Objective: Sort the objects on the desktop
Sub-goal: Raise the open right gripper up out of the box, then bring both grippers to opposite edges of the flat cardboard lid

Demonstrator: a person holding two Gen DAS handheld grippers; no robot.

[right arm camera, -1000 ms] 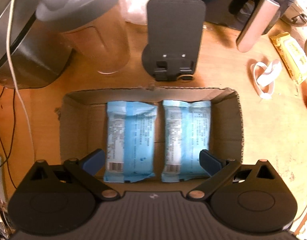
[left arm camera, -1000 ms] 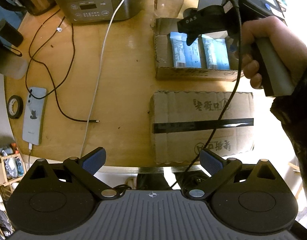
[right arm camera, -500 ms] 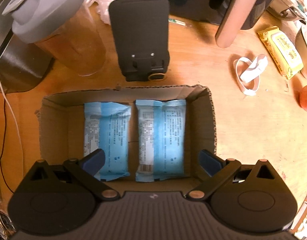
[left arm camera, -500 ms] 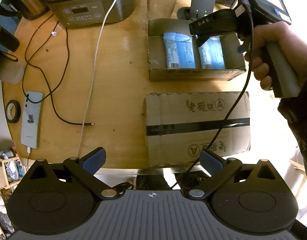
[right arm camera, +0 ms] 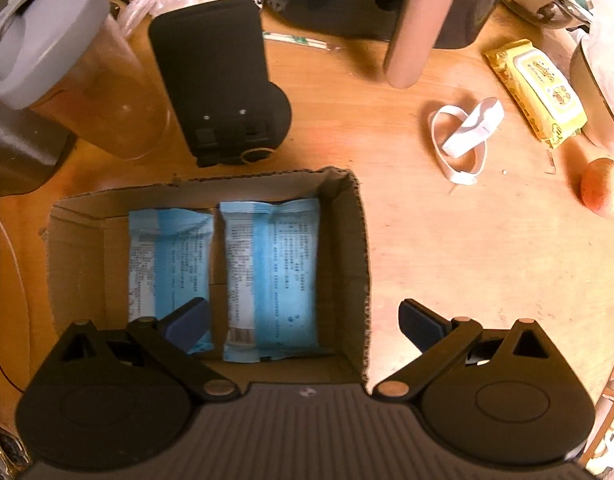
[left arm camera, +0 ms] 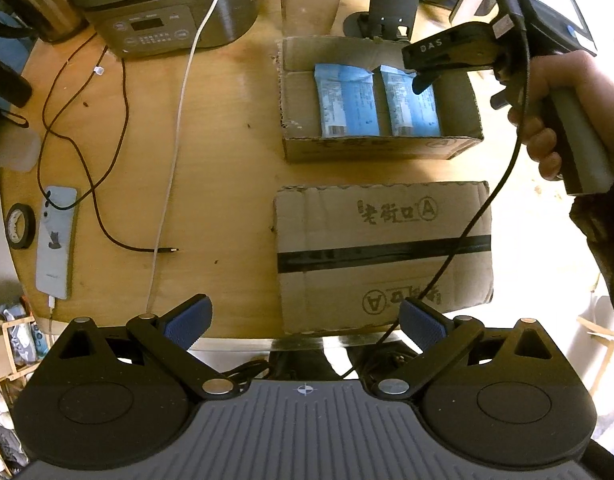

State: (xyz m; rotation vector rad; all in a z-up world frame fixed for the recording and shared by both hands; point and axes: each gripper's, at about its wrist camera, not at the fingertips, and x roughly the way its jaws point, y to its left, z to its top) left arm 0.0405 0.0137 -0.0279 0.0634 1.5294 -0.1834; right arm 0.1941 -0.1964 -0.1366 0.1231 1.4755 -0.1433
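An open cardboard box (left arm camera: 295, 92) (right arm camera: 353, 248) on the wooden table holds two blue wipe packets lying side by side (left arm camera: 345, 100) (right arm camera: 273, 272). My right gripper (right arm camera: 303, 322) hovers open over the box's near right corner, with nothing between its fingers; in the left wrist view it (left arm camera: 423, 80) hangs above the right packet, held by a hand (left arm camera: 547, 92). My left gripper (left arm camera: 303, 320) is open and empty at the table's near edge, just before a taped, closed cardboard box (left arm camera: 383, 248).
Left side: a phone (left arm camera: 55, 240), a tape roll (left arm camera: 19, 226), dark and white cables (left arm camera: 175, 120), a rice cooker (left arm camera: 163, 4). Behind the open box: a jug (right arm camera: 75, 76) and a black stand (right arm camera: 223, 88). To the right: a white strap (right arm camera: 467, 136), a yellow wipe pack (right arm camera: 535, 88), a fruit (right arm camera: 603, 186).
The right gripper has lifted and shifted to the right, from centred over the two packets to over the box's right corner. The left gripper has drawn back and up, widening its view of the table.
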